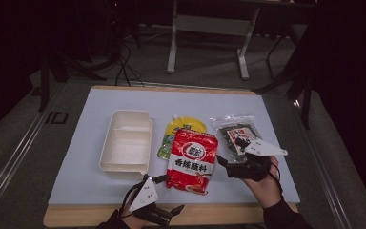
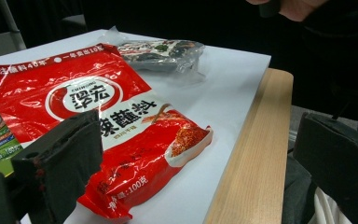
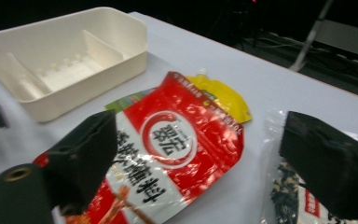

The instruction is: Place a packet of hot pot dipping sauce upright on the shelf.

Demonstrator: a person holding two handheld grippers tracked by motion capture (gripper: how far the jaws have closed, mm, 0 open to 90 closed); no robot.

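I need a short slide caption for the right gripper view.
Open right gripper above a red packet, beside a white tray.

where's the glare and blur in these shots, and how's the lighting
High view: dark room, only the white mat is lit, and detail is soft. Left gripper view: sharp glare streaks on the red packet, while the near jaws are out of focus. Right gripper view: soft all over, with glare patches on the red packet, a pale washed-out tray and a blurred seaweed bag.

A glossy red plastic packet [image 1: 192, 161] with a white circle logo overlaps a yellow-and-green pouch [image 1: 183, 127]; beside it, a cream tray [image 1: 126, 141].
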